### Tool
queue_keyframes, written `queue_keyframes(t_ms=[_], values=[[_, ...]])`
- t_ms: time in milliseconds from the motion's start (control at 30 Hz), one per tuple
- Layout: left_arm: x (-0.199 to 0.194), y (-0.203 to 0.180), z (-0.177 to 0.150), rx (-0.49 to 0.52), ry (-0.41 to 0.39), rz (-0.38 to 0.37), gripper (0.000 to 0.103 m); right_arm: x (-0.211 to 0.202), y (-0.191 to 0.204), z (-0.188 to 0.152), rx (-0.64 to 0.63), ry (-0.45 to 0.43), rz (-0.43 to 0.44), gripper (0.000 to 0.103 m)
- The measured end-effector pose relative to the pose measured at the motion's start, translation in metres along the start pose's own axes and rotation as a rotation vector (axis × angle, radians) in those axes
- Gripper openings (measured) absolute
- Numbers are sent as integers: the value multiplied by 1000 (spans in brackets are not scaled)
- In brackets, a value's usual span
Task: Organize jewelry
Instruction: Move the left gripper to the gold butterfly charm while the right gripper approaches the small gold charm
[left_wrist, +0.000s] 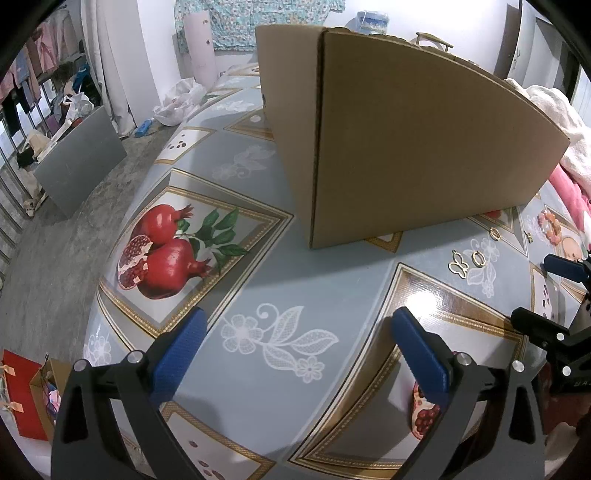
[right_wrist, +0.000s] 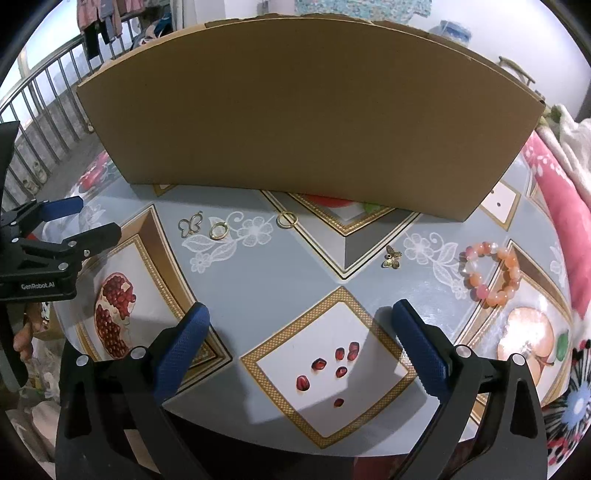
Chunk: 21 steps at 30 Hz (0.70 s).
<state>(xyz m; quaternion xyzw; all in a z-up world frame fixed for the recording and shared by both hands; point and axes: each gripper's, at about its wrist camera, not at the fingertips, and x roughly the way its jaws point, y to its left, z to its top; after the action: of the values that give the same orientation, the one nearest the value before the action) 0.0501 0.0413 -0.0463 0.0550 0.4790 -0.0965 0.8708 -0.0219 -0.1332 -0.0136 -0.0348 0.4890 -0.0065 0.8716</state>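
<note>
Both grippers stand wide apart at the fingers and hold nothing. From its own wrist view the right gripper (right_wrist: 297, 325) frames the lower centre of the picture with blue-padded fingers (right_wrist: 184, 343), hovering above the patterned tablecloth (right_wrist: 280, 266). The left gripper (left_wrist: 295, 332) does the same in its view, and shows again at the left edge of the right view, level and pointing toward the middle; white writing on its black body reads "GenRobot.AI".

Jewelry lies loose on the cloth in front of a tall cardboard box (right_wrist: 295, 110). At upper left of the right view sit a gold butterfly-outline pendant (right_wrist: 190, 224) and, just beside it, a gold ring (right_wrist: 218, 230). A thinner gold hoop (right_wrist: 287, 218) lies near the box's base at centre. Right of centre is a small brass butterfly charm (right_wrist: 392, 257), and farther right a bracelet (right_wrist: 490, 273) of orange, pink and pale beads, lying in a closed loop.
</note>
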Motion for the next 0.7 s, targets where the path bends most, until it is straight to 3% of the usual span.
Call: queue_keyframes(t_ms=[200,400,533,700], values=[[1,0,0,-2,1,-1,99,0,-2,1,5,-3,14,95],[2,0,0,5,-3,-10,99,-16,-28,2,124,-75,191,95],[2,1,-3,19,-26,-18,99,-33,-40,-6,137,-169,190,95],[-1,1,-6,26,-56,-14,98,-35,-43,-16,128,-162,246,94]])
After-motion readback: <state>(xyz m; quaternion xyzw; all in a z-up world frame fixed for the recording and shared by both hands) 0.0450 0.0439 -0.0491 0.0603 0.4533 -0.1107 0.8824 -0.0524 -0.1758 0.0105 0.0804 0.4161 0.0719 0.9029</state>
